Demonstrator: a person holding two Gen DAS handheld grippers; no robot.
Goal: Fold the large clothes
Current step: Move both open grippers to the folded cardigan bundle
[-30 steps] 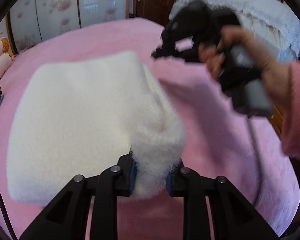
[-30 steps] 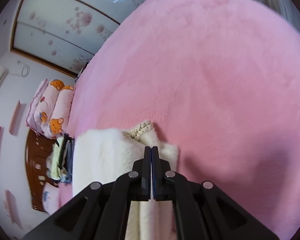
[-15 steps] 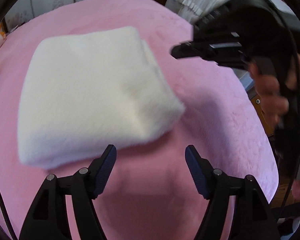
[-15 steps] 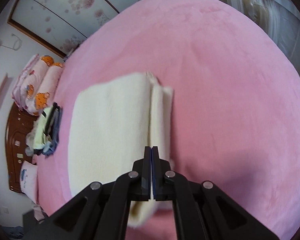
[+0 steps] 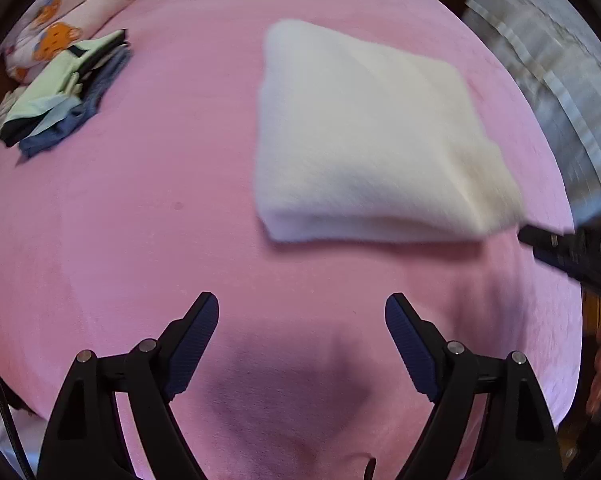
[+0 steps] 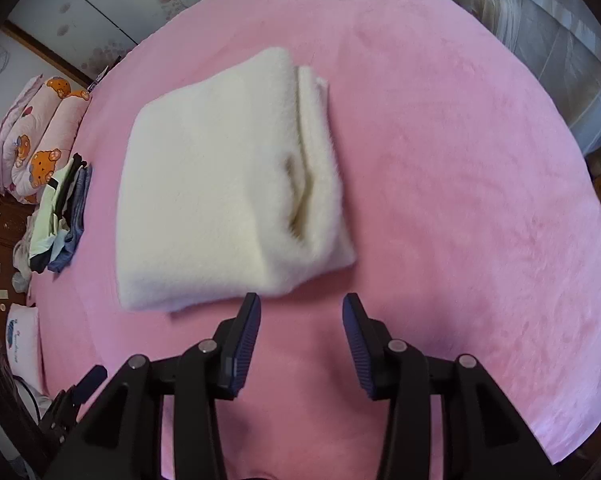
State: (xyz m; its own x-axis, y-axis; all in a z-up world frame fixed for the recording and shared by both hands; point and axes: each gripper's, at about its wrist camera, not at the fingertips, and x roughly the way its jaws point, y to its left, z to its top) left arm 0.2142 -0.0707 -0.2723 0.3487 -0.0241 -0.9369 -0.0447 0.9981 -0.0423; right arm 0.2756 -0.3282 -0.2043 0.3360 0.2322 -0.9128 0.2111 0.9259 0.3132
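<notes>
Garment (image 5: 364, 136), cream fleece, lies folded on pink bedspread (image 5: 140, 240), upper right of left wrist frame. Left gripper (image 5: 302, 344) jaws just opened wide, nothing between. Right gripper (image 6: 300, 336) jaws just parted, empty, bottom center, just below garment edge.

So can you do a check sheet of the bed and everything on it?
Surface: pink fuzzy bed cover, bare around the fold.
Job's things: cream fluffy garment, folded into a thick rectangle, lying flat.
Clutter: pile of folded clothes beside teddy-print pillows.
Grippers: left gripper open, right gripper open; both have just been opening, nothing between the fingers.
Cables: black cable at left edge.
Surroundings: flower-patterned wardrobe doors.
</notes>
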